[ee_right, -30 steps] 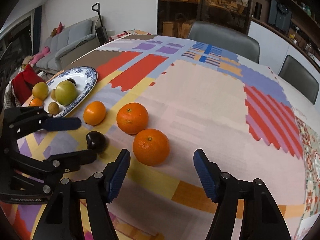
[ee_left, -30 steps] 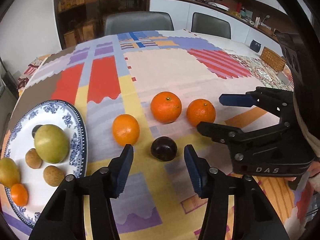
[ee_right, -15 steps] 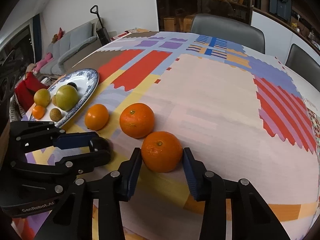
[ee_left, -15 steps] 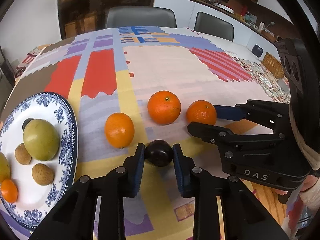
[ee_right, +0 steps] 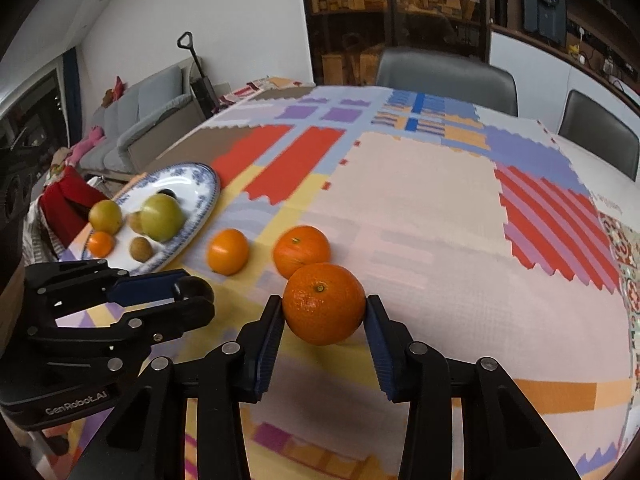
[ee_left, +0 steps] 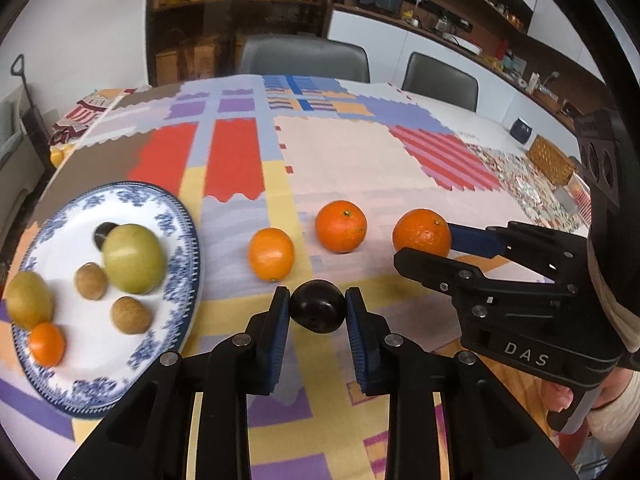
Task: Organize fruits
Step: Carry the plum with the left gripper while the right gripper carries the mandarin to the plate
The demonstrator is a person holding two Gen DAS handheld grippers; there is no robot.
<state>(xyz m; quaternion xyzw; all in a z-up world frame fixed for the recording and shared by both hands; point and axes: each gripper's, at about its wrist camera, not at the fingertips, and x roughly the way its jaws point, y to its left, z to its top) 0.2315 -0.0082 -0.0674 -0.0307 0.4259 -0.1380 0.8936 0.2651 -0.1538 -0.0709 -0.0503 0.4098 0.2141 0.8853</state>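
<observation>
My left gripper [ee_left: 318,306] is shut on a dark purple plum [ee_left: 318,306] and holds it just above the patterned cloth. My right gripper [ee_right: 324,308] is shut on an orange [ee_right: 324,304] and holds it slightly off the table; this orange also shows in the left wrist view [ee_left: 422,234]. Two more oranges lie on the cloth, one small [ee_left: 271,254] and one larger [ee_left: 341,226]. A blue-rimmed white plate [ee_left: 176,216] at the left holds a green apple [ee_left: 134,258], a yellow-green fruit [ee_left: 28,300], a tiny orange [ee_left: 47,344], two brown fruits and a dark fruit.
The table is covered by a colourful patchwork cloth [ee_left: 340,152]. A woven basket [ee_left: 550,158] and a dark cup [ee_left: 522,130] stand at the far right. Two grey chairs [ee_left: 304,56] stand behind the table. A sofa [ee_right: 136,132] is off to the left.
Both grippers closed: the left on the plum, the right on the orange. Both fruits have since been lifted slightly off the cloth.
</observation>
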